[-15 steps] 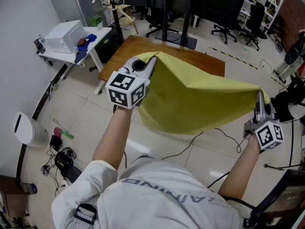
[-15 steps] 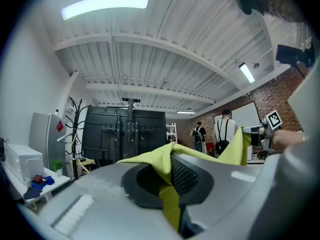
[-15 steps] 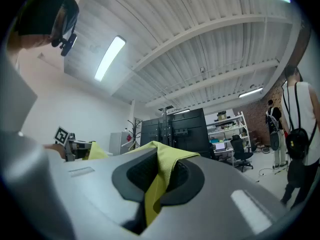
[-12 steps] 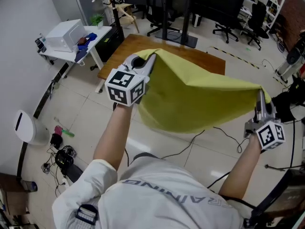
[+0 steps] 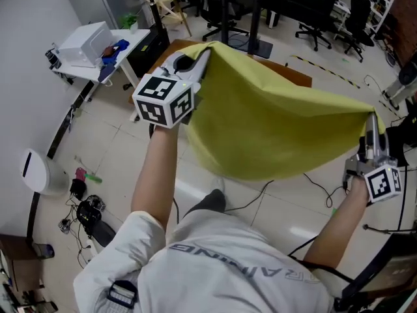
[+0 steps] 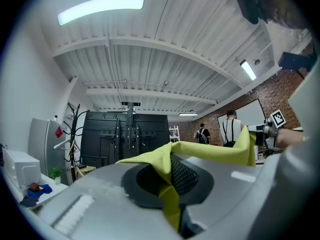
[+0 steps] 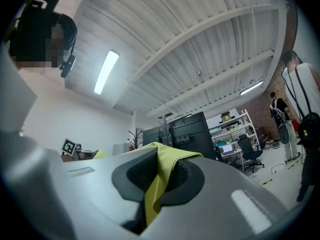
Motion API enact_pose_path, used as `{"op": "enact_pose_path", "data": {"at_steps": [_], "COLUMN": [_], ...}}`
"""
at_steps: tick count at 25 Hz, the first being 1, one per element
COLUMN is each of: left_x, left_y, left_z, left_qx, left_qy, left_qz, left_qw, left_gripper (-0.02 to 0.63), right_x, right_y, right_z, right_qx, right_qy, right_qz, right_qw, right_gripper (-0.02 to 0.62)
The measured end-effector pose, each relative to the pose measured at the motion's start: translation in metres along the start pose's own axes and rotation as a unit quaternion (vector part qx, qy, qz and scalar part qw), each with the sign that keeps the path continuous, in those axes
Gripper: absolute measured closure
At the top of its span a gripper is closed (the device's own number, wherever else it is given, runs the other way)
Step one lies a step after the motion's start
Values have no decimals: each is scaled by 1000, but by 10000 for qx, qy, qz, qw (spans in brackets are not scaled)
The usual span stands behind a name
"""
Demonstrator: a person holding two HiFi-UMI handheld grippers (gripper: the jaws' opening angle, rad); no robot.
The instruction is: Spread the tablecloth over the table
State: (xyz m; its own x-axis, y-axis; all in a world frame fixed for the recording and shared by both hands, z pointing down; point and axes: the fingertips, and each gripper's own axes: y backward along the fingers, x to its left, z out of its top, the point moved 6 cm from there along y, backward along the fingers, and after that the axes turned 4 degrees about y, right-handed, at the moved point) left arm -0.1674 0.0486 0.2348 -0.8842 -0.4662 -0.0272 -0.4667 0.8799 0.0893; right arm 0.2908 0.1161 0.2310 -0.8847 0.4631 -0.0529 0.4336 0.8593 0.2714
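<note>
A yellow-green tablecloth [image 5: 273,122] hangs in the air, stretched between my two grippers high above the brown wooden table [image 5: 293,75], which it mostly hides. My left gripper [image 5: 203,49] is shut on the cloth's left corner, seen pinched between its jaws as the yellow tablecloth [image 6: 170,184]. My right gripper [image 5: 371,119] is shut on the right corner, and the yellow tablecloth [image 7: 155,184] also shows clamped there. Each gripper's marker cube faces the head camera. The cloth sags in a curve between both grips.
A white side table [image 5: 107,51] with a white box and blue items stands at the left. Office chairs [image 5: 326,25] and a black stand [image 5: 251,18] are behind the table. Cables [image 5: 85,210] lie on the tiled floor. People stand far off by a brick wall.
Both grippers have risen and spread wider apart, lifting the cloth higher so that it covers more of the table from view.
</note>
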Motion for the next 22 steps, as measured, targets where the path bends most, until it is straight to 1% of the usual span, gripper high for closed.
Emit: {"op": "enact_pose_path", "data": {"at_steps": [4, 6, 9, 11, 14, 17, 19, 22], "left_x": [21, 30, 46, 60, 85, 105, 115, 129], "left_y": [-41, -66, -102, -124, -154, -184, -208, -246], "left_z": [-13, -16, -5, 3, 9, 14, 14, 8], "left_qx": [112, 98, 7, -28, -96, -125, -69, 71], "left_qy": [71, 110, 42, -34, -37, -10, -49, -71], "left_qz": [-73, -173, -396, -517, -570, -596, -631, -634], "left_qw": [9999, 9997, 9992, 9987, 9983, 9981, 9980, 9979], "left_gripper": [591, 591, 591, 591, 591, 591, 591, 591], "right_x": [-26, -39, -50, -57, -65, -84, -102, -127], "right_y": [-38, -58, -93, -116, -152, -187, -211, -252], "right_z": [-25, -30, -17, -14, -13, -17, -26, -50], "right_qx": [272, 352, 187, 83, -22, -43, 79, 411], "right_qy": [-9, -16, 223, 250, 206, 168, 48, -242], "right_qz": [-75, -129, -283, -405, -448, -526, -541, -520], "right_qw": [9996, 9993, 9992, 9988, 9988, 9985, 9985, 9975], "right_gripper": [586, 586, 586, 586, 586, 586, 586, 586]}}
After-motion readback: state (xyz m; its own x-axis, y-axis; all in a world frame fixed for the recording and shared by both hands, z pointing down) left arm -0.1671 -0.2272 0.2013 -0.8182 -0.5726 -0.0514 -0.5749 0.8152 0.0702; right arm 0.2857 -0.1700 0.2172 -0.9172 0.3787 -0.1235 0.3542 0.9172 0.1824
